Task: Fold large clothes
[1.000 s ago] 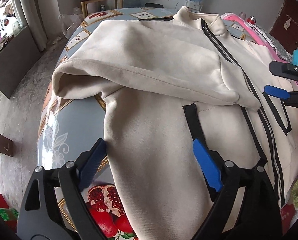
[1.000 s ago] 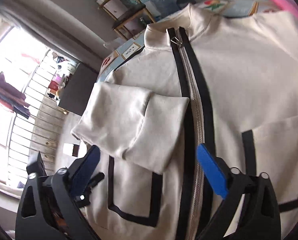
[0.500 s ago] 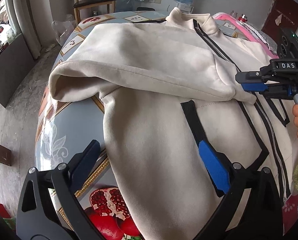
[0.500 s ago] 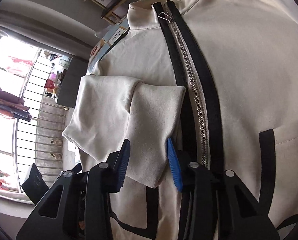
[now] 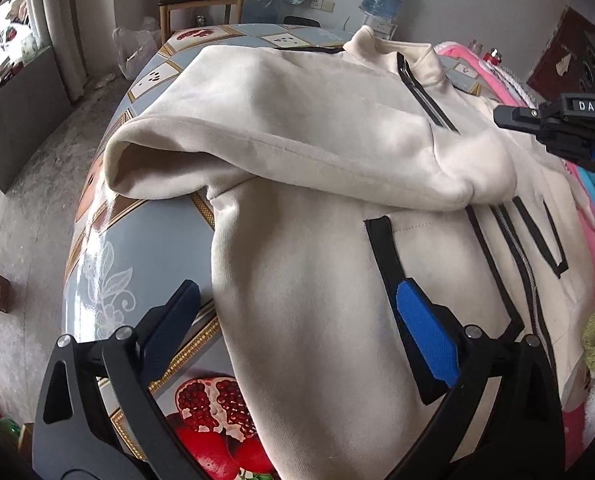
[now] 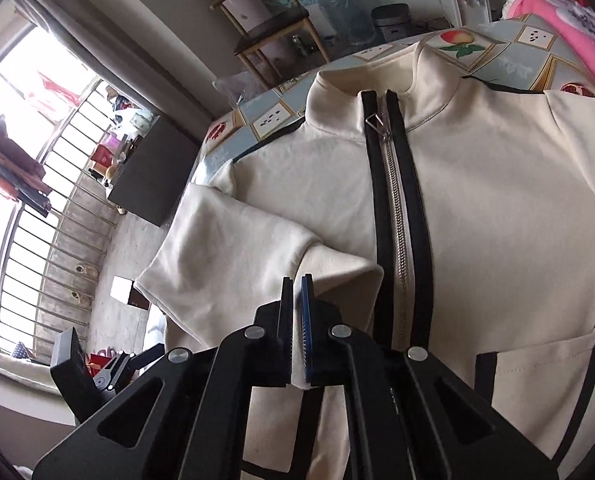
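**Right gripper now pinching the cuff**

Your right gripper (image 6: 297,320), spread wide a second ago, has just closed on the folded sleeve (image 5: 297,152) of the cream jacket (image 6: 497,220), which lies zipped on the table (image 5: 145,248). Your left gripper (image 5: 297,320) hovers released above the hem.

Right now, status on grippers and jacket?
Right gripper just closed, shut on sleeve. Left gripper open over jacket. Nothing in the way.

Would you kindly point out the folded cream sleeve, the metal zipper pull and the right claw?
Folded cream sleeve (image 6: 233,248): right wrist view, on its upper cloth face.
Metal zipper pull (image 6: 378,126): right wrist view, on the tab near the collar.
Right claw (image 6: 296,292): right wrist view, between the fingertips pinching the sleeve's cuff.
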Demonstrator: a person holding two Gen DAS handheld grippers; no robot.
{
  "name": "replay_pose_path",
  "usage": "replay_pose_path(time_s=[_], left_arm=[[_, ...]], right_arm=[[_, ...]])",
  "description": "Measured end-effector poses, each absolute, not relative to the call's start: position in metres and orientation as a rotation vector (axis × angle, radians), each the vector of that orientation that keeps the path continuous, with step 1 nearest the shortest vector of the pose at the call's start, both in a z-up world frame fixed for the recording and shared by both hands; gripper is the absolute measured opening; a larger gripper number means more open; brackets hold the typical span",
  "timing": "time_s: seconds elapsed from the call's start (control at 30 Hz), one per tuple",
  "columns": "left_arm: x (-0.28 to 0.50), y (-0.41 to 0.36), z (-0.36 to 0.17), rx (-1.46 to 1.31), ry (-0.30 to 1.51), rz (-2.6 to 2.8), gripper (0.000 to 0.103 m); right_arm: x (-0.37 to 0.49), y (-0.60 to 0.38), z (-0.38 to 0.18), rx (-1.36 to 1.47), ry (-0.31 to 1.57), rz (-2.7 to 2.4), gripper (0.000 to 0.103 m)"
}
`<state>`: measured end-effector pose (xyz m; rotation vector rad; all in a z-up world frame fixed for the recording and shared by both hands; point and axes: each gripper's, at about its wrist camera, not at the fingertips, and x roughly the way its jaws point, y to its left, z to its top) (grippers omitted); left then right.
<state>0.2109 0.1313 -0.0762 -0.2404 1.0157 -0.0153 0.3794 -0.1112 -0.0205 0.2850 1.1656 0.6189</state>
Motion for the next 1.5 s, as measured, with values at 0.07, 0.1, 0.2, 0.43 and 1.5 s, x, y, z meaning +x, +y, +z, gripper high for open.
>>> replay_pose_path(time_s=[0.07,0.1,0.2,0.43,1.5], left_arm=[[0.212,0.136,-0.077,-0.242,1.016,0.016,0.095],[0.212,0.138,-0.077,-0.245,1.017,0.025,0.095],[0.212,0.145,-0.077,-0.278,1.016,0.033,0.095],[0.224,0.155,-0.077,-0.261,1.015,0.106,0.095],[0.244,0.146,-0.082,-0.174,1.016,0.189,0.095]], right_arm=[[0.383,-0.12,-0.029,0.363,1.219,0.65,0.005],[0.382,-0.122,-0.034,0.373,1.239,0.65,0.007],[0.376,-0.12,-0.058,0.338,1.313,0.622,0.025],[0.36,-0.103,-0.08,0.252,1.35,0.617,0.028],[0.424,-0.12,0.016,0.023,1.147,0.4,0.009]])
